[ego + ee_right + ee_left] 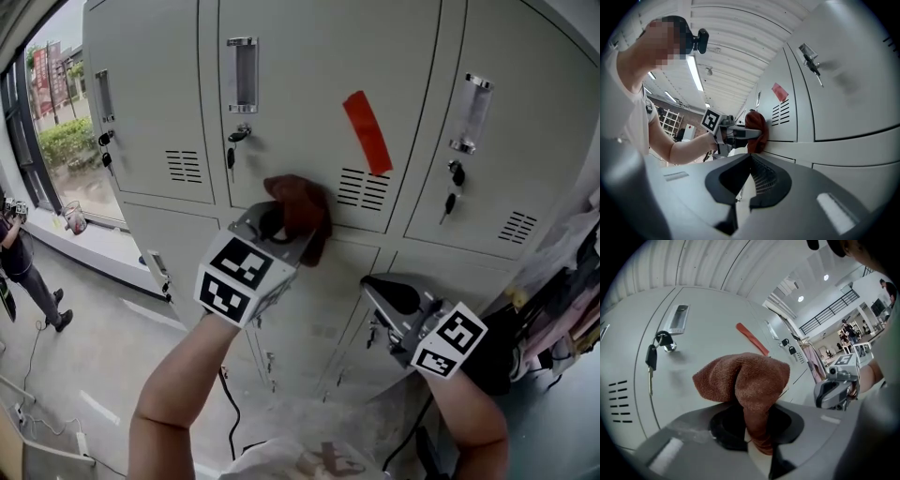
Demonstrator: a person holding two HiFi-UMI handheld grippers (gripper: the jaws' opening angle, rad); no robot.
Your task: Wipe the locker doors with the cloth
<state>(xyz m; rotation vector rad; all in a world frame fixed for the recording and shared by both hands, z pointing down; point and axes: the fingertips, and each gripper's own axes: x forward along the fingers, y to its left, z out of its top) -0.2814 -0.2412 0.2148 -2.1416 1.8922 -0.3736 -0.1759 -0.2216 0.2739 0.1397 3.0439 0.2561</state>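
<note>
Cloth [300, 211] clamped in left gripper [292, 232] is pressed to the door [314, 103] ahead for wiping; right gripper [378, 285] is closed, empty

Red tape strip [367, 132]: stuck at a slant. Key [231, 156]: hanging straight down. Person [21, 262]: standing at far left beside the window [58, 122].

rust-brown cloth [300, 212], pale grey locker doors [309, 84], red tape strip [367, 131], black-and-white patterned marker cubes [234, 277].
</note>
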